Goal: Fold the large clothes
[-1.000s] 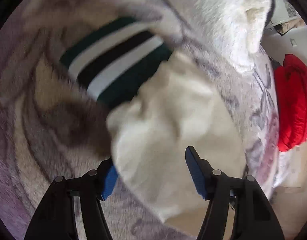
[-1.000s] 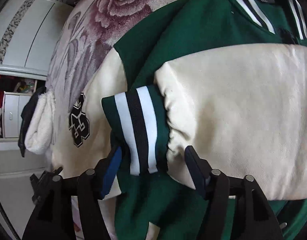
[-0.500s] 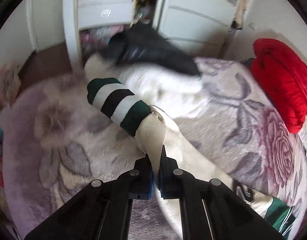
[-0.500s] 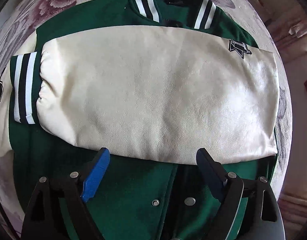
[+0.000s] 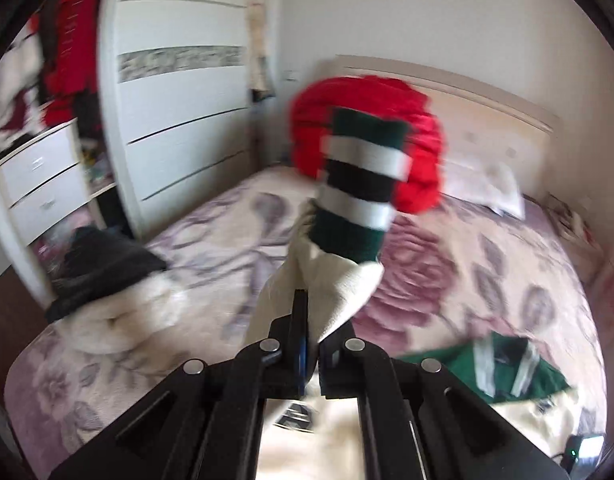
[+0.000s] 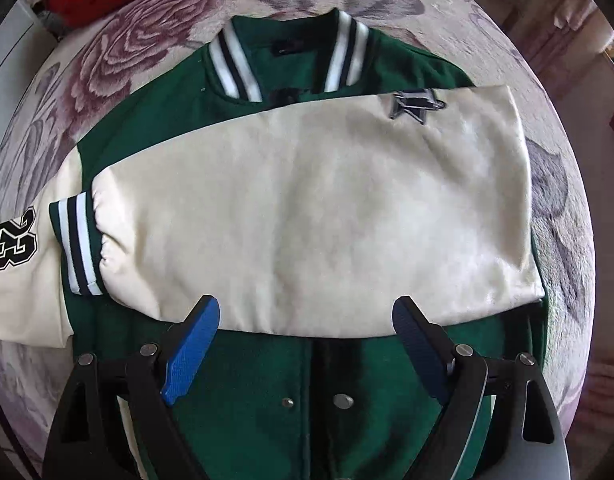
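A green varsity jacket (image 6: 155,108) with cream sleeves lies face up on the bed. One cream sleeve (image 6: 315,208) is folded across its chest, with its striped cuff (image 6: 77,246) at the left. My right gripper (image 6: 307,320) is open and empty, hovering above the sleeve's lower edge. My left gripper (image 5: 311,316) is shut on the other cream sleeve (image 5: 331,284) and holds it up in the air; its striped cuff (image 5: 359,184) sticks upward. The jacket's collar (image 5: 503,364) shows at the lower right in the left wrist view.
The bed has a floral purple blanket (image 5: 487,280). A red garment (image 5: 419,140) and a pillow (image 5: 483,188) lie by the headboard. A white fleece with a black garment (image 5: 107,280) lies at the bed's left edge. A white wardrobe (image 5: 179,120) and drawers (image 5: 39,184) stand left.
My left gripper closed on the cream sleeve and lifted it, swinging up so the cuff now stands in the air. My right gripper let go of the folded sleeve's cuff and drew back.
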`<state>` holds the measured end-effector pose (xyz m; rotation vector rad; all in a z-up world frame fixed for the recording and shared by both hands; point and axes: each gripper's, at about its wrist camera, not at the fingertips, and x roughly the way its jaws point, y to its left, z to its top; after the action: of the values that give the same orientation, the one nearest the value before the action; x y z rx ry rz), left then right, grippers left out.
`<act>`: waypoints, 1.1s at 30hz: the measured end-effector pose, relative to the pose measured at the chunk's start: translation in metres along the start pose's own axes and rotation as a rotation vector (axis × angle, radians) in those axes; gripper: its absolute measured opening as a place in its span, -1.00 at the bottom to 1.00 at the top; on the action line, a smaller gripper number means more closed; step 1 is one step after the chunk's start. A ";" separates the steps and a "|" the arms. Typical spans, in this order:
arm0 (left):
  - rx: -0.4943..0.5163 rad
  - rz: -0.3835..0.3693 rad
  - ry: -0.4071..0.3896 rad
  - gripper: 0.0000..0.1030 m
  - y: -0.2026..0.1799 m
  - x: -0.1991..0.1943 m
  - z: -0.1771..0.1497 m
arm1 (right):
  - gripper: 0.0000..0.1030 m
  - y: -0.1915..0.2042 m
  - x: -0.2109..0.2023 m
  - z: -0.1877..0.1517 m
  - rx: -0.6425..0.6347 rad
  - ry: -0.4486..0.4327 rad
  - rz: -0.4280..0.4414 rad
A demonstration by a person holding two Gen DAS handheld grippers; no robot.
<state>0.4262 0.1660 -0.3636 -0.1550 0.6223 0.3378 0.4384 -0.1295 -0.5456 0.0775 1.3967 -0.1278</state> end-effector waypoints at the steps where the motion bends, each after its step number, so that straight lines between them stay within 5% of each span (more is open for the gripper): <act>1: 0.038 -0.048 0.004 -0.97 -0.029 -0.004 -0.006 | 0.74 -0.020 -0.001 -0.002 0.029 0.004 0.002; 6: 0.169 -0.281 0.096 -0.97 -0.161 -0.016 -0.050 | 0.74 -0.118 -0.003 -0.023 0.168 0.037 -0.018; 10: 0.297 -0.443 0.255 -0.96 -0.264 -0.009 -0.109 | 0.75 -0.199 0.001 -0.049 0.243 0.076 -0.055; 15: 0.439 -0.433 0.560 -0.88 -0.332 0.026 -0.180 | 0.75 -0.281 0.005 -0.070 0.343 0.137 -0.025; 19: 0.473 -0.418 0.629 -0.69 -0.337 0.026 -0.209 | 0.75 -0.323 -0.003 -0.071 0.454 0.130 0.081; 21: 0.482 -0.401 0.668 0.18 -0.327 0.023 -0.212 | 0.75 -0.332 -0.005 -0.062 0.505 0.108 0.174; 23: 0.459 -0.407 0.709 0.69 -0.317 0.029 -0.222 | 0.75 -0.329 -0.008 -0.046 0.539 0.086 0.272; 27: 0.398 -0.386 0.786 0.71 -0.268 0.033 -0.226 | 0.75 -0.302 0.020 -0.005 0.534 0.101 0.480; 33: 0.379 -0.174 0.732 0.71 -0.183 0.027 -0.202 | 0.74 -0.227 0.079 0.033 0.349 0.213 0.514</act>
<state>0.4014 -0.0474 -0.5345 0.0393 1.3731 -0.0242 0.4527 -0.3620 -0.6133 0.7521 1.5105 0.0697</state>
